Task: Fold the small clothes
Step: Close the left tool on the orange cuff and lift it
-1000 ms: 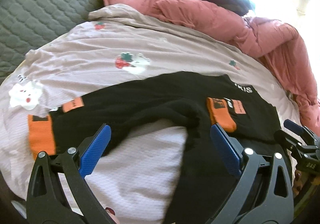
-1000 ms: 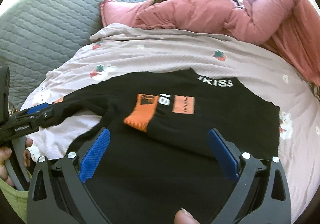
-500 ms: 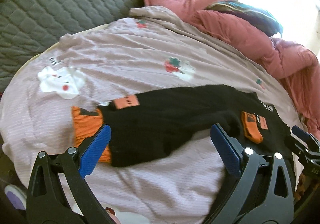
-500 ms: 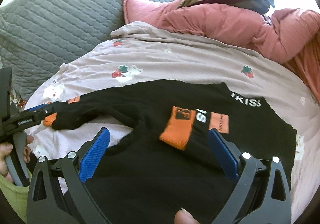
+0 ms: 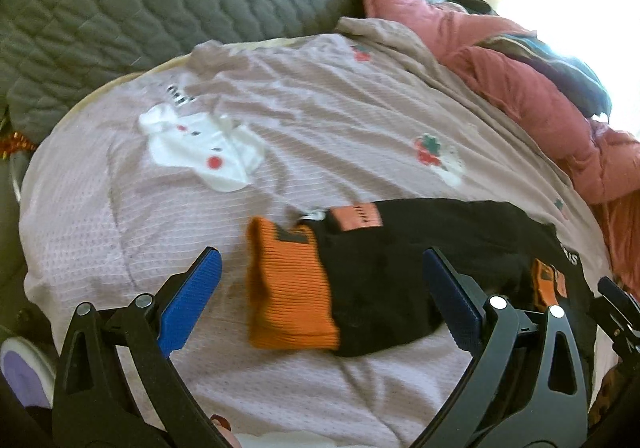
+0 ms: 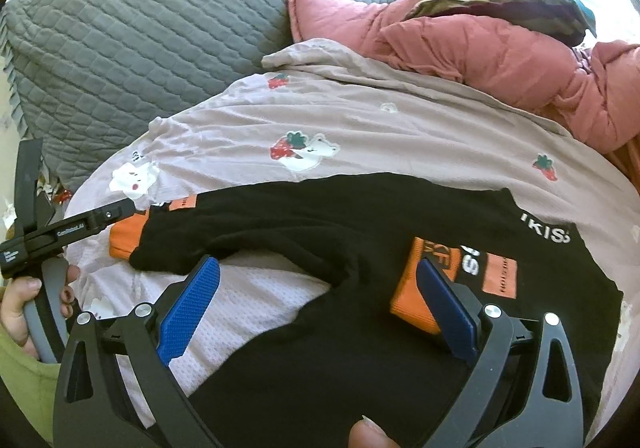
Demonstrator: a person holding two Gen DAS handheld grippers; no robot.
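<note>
A small black sweater (image 6: 360, 328) with orange cuffs lies flat on a pink printed sheet (image 6: 360, 120). Its left sleeve (image 5: 400, 268) stretches out to the left and ends in an orange cuff (image 5: 286, 288). The other sleeve is folded over the body, its orange cuff (image 6: 416, 288) on the chest. My left gripper (image 5: 324, 300) is open and empty, its fingers either side of the left cuff; it also shows in the right wrist view (image 6: 116, 214). My right gripper (image 6: 320, 308) is open and empty over the sweater's body.
A grey quilted cover (image 6: 160, 28) lies at the back left. A pink padded jacket (image 6: 500, 60) with a striped cloth (image 6: 520, 4) on it lies at the back right. The sheet runs wide to the left of the sweater.
Both grippers have moved left. The left gripper went from over the sweater's armpit out to the left sleeve's orange cuff. Both stay open.
</note>
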